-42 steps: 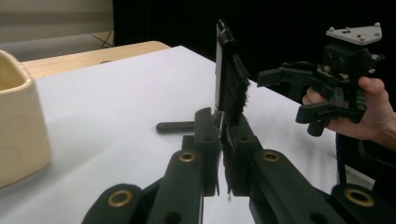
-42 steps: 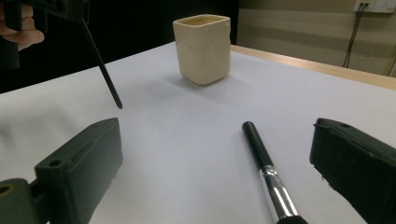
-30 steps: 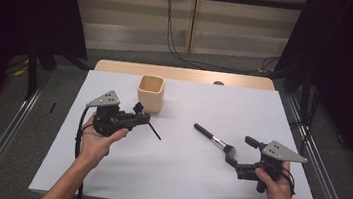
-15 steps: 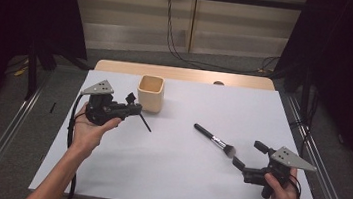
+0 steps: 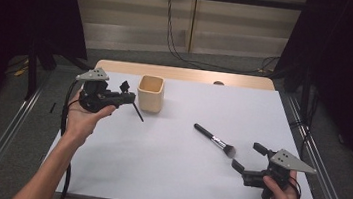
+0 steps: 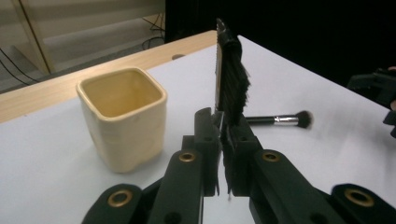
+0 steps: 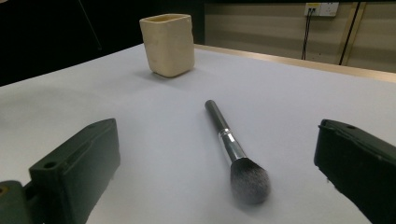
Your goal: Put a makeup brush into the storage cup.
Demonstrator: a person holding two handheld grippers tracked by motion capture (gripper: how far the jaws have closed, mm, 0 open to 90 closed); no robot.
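Note:
My left gripper [image 5: 126, 92] is lifted over the table's left side, just left of a cream square cup [image 5: 150, 93]. It is shut on a thin black brush [image 5: 137, 111], whose stick slants down toward the table. In the left gripper view the dark bristles [image 6: 231, 79] stand up between the closed jaws, with the cup [image 6: 123, 116] to their left. A black-handled makeup brush [image 5: 212, 140] lies flat right of centre. My right gripper [image 5: 248, 158] sits low near the front right, open, with the soft brush head [image 7: 248, 179] just ahead of its jaws.
A wooden strip [image 5: 187, 74] borders the white table's [image 5: 166, 169] far edge. Metal rails [image 5: 3, 145] run along both sides, and cables hang behind. The other hand's gripper [image 6: 378, 88] shows at the right edge of the left gripper view.
My left hand has risen and moved left and away, carrying the black brush to beside the cup. The right gripper has barely shifted.

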